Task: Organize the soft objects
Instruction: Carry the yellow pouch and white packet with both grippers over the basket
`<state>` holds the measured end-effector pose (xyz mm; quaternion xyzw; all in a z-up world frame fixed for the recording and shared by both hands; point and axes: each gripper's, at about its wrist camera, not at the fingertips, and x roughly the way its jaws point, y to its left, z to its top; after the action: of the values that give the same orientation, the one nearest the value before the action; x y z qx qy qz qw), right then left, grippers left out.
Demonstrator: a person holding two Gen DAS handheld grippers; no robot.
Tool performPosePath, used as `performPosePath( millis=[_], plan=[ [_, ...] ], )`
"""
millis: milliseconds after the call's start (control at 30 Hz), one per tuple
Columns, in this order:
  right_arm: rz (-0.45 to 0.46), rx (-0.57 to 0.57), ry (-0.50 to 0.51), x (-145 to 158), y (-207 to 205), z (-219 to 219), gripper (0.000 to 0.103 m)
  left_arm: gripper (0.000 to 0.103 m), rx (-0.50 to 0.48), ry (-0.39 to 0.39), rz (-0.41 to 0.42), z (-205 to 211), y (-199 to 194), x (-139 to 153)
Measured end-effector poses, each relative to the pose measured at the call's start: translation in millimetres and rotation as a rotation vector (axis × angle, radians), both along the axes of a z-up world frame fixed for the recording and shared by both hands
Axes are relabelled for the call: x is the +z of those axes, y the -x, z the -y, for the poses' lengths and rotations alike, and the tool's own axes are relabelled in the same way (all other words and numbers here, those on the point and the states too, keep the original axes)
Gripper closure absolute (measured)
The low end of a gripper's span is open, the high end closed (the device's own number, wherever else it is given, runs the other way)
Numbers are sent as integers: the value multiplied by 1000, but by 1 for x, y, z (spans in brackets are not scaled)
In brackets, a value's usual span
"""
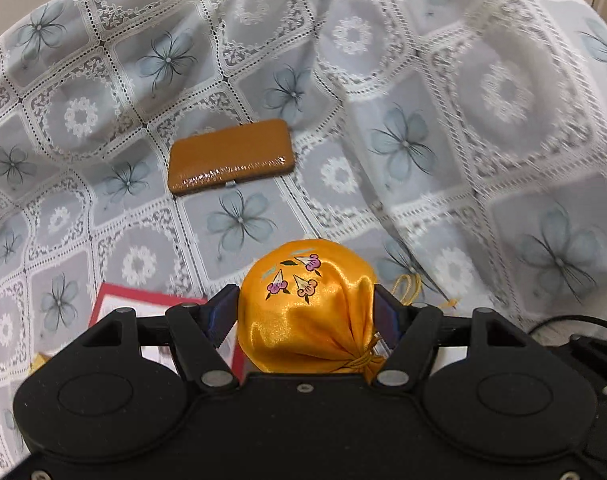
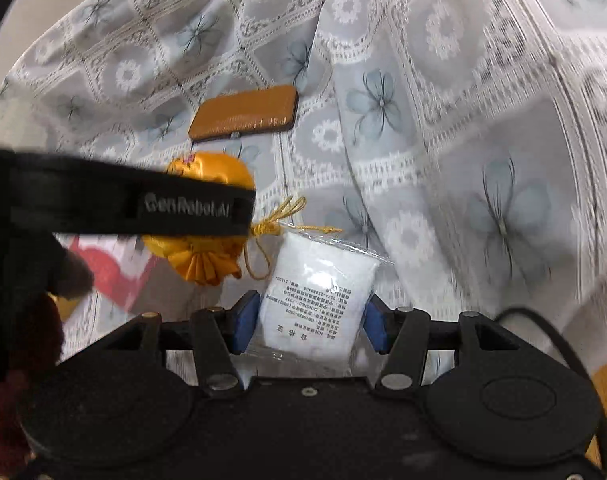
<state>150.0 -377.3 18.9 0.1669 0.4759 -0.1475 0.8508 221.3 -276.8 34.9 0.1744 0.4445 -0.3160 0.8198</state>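
Observation:
My left gripper (image 1: 306,312) is shut on a yellow satin drawstring pouch (image 1: 309,304) printed with small ice-cream cones, held above the cloth. The same pouch shows in the right wrist view (image 2: 207,256), partly hidden by the left gripper's black strap. My right gripper (image 2: 309,320) is shut on a white soft item in a clear plastic bag (image 2: 323,292) with printed text. A brown glossy rectangular case (image 1: 229,156) lies flat on the cloth ahead; it also shows in the right wrist view (image 2: 243,114).
A grey and white floral lace cloth (image 1: 423,140) covers the surface, with a raised fold at the right. A red-edged card or box (image 1: 115,308) lies at the lower left under the left gripper; it also shows in the right wrist view (image 2: 111,272).

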Motion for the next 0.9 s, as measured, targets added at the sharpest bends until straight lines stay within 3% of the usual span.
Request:
performPosePath(
  millis=[500,900],
  plan=[
    [-55,52,-19,-8,62,-43,49,38,4,-12,-15,-53,57,-7],
    [-53,140,-28,0,79,-94,49,38,99,5,-2,-119,89,-9]
  ],
)
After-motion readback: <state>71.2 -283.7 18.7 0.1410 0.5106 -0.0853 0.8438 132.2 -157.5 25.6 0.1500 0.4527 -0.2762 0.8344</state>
